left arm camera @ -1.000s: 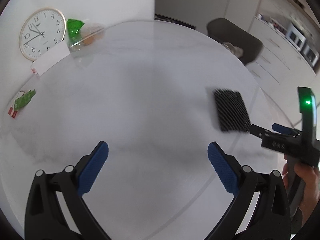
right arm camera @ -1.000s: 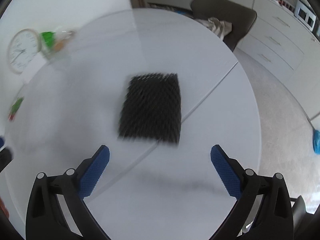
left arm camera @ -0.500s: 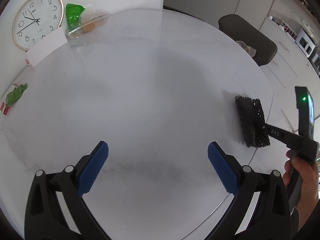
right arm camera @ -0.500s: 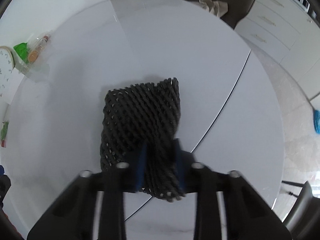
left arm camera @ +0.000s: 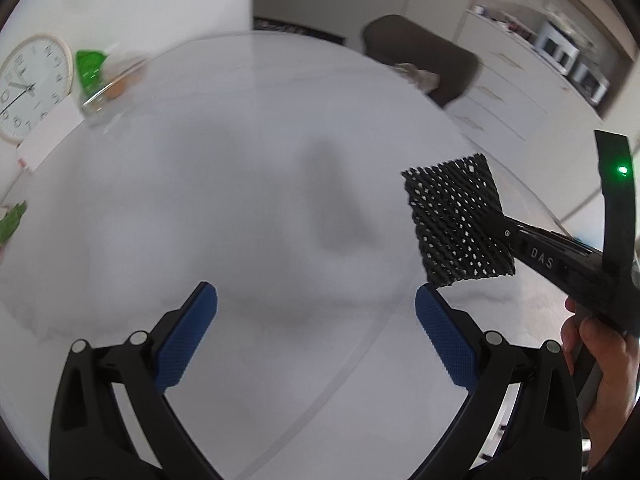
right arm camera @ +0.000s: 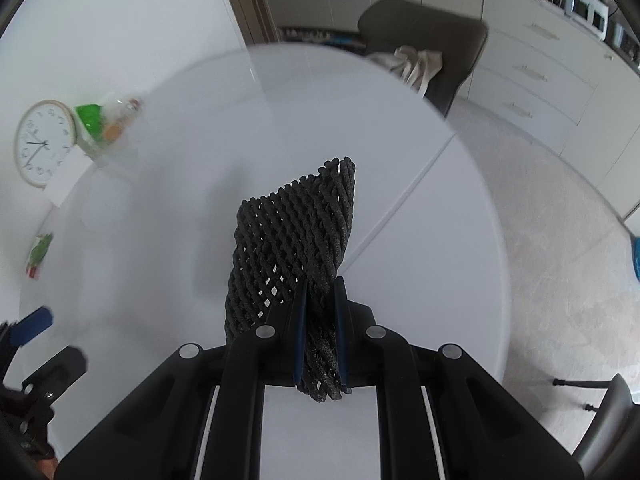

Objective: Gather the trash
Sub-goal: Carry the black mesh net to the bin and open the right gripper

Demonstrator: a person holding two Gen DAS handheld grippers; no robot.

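Note:
A black foam net sleeve hangs above the round white table, pinched at its near end. My right gripper is shut on it, blue pads pressing both sides. In the left wrist view the same black net is lifted at the right, held by the right gripper with a hand behind it. My left gripper stands open over bare table, nothing between its fingers. A small green and red wrapper lies at the table's left edge; another view shows the wrapper partly cut off.
A wall clock leans at the far left beside a white card and a clear bag with green and orange contents. A dark chair with a cloth stands beyond the table. Cabinets line the right.
My right gripper went from open to shut on the black net and lifted it off the table. The left gripper stayed open and its view shifted across the table.

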